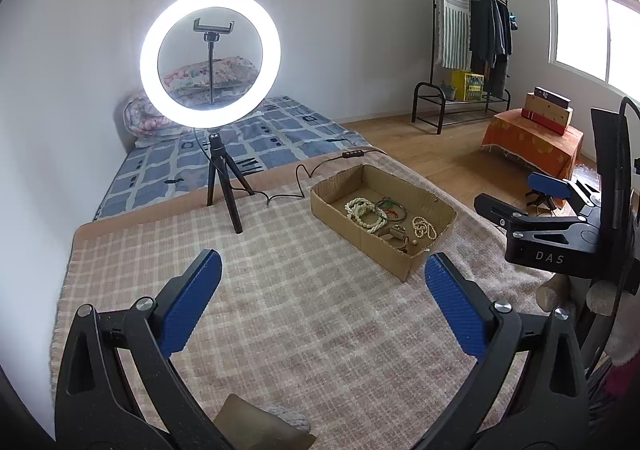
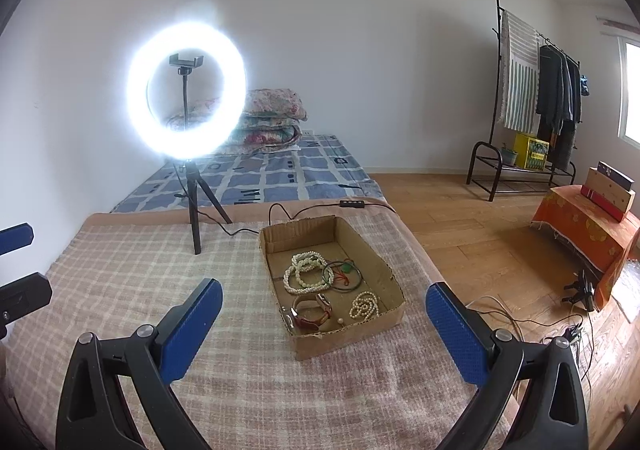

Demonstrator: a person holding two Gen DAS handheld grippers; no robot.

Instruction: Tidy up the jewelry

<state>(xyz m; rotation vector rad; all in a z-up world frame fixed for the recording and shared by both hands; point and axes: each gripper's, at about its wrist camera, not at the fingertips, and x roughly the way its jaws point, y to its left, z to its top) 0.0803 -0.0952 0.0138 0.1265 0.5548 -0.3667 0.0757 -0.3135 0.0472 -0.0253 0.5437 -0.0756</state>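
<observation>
Left of frame in both views: lit white ring lamp on a black tripod (image 2: 186,90), standing on the pink-and-cream checked blanket (image 2: 120,278); its black cable (image 2: 280,210) runs toward the box. Left gripper (image 1: 323,290): blue-padded jaws spread wide, nothing between them, above bare blanket. Centre: shallow brown cardboard tray (image 2: 394,284), open-topped, holding all the jewelry in view. Contents, left to right in the right wrist view: tangled pile of cream pearl-bead strands (image 2: 304,272); below it a brown leather-strap watch (image 2: 312,312); thin dark green bangles with a red cord (image 2: 344,276); a small separate coil of cream pearl beads (image 2: 365,304). Right gripper (image 2: 324,314): jaws likewise wide apart and empty, aimed at the tray's near end. No jewelry visible on the blanket. Judgement: the scene fits either pieces gathered into the tray or pieces waiting to be sorted out of it. Any pick here should close on one strand only, lifting slowly, since the strands overlap and the bangles' cord may snag.
</observation>
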